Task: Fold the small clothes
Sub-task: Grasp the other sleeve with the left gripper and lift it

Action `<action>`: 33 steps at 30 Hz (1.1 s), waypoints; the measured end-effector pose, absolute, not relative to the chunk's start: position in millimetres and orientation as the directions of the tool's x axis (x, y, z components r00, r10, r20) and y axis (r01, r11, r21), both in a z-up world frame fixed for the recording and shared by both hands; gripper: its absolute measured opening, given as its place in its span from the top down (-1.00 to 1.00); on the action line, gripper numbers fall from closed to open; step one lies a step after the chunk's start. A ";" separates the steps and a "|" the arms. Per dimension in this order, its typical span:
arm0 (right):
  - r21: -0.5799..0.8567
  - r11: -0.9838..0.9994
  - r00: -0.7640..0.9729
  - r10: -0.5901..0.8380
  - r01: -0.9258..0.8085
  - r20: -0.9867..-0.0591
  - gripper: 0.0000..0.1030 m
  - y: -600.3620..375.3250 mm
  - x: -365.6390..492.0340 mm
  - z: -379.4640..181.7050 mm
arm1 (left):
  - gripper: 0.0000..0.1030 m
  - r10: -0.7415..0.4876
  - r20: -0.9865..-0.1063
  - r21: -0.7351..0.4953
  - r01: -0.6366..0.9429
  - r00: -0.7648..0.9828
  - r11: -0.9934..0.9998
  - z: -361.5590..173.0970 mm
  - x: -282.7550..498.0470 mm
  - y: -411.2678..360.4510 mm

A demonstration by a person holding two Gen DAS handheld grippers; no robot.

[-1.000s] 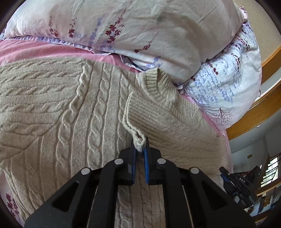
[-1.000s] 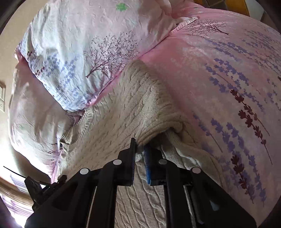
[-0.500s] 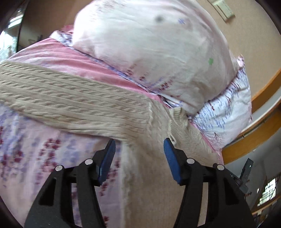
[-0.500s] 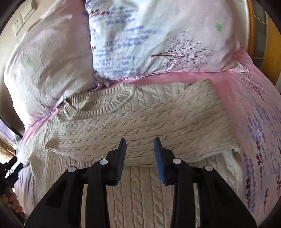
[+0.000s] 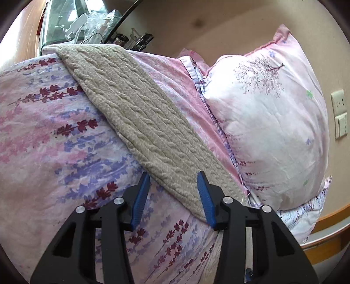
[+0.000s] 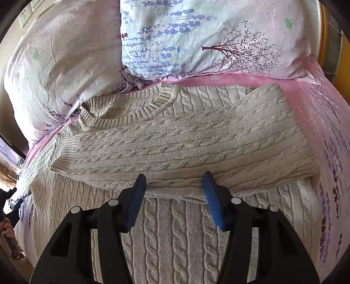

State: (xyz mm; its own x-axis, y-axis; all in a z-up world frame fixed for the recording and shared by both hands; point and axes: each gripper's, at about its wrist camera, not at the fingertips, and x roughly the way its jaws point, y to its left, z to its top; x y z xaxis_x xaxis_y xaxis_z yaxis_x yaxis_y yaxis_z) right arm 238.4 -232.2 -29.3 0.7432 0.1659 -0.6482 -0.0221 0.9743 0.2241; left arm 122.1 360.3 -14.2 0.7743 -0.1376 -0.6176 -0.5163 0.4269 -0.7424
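Note:
A beige cable-knit sweater [image 6: 186, 139] lies on the bed with one sleeve folded across its chest, collar toward the pillows. My right gripper [image 6: 174, 185] is open and empty, just above the folded sleeve's near edge. In the left wrist view the other sleeve [image 5: 140, 122] stretches out diagonally across the floral duvet. My left gripper [image 5: 174, 187] is open and empty, jaws straddling the near end of that sleeve without holding it.
The floral pink and purple duvet [image 5: 43, 142] covers the bed. Two pillows [image 6: 196, 37] lie right behind the collar, one also in the left wrist view [image 5: 273, 122]. A cluttered bedside surface [image 5: 87, 19] is at the far end of the sleeve. Wall sockets [image 5: 340, 113] are at right.
Both grippers let go of the sweater cuffs and opened. The right one backed off from the folded sleeve. The left one swung away to the other, outstretched sleeve.

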 end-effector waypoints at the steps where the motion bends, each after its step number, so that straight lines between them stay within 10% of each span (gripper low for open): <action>1: 0.226 0.974 0.743 0.168 -0.024 -0.647 -0.11 -232.1 239.3 -29.5 | 0.23 -0.130 -0.613 -0.751 -0.523 0.779 0.403 -16.2 122.6 364.2; 11: 0.304 0.952 0.744 0.234 -0.044 -0.626 -0.12 -246.3 225.5 -25.2 | 0.87 -0.106 -0.565 -0.811 -0.527 0.818 0.254 -30.8 129.6 382.3; 25: 0.352 0.933 0.786 0.269 -0.070 -0.556 -0.18 -270.2 188.9 -8.6 | 0.89 -0.462 -0.223 -0.868 0.041 0.858 0.495 87.9 206.0 186.3; 33: 0.377 0.926 0.776 0.260 -0.031 -0.575 -0.18 -288.7 184.8 -30.4 | 0.71 -0.597 -0.450 -0.830 -0.063 0.664 0.554 2.2 243.0 76.8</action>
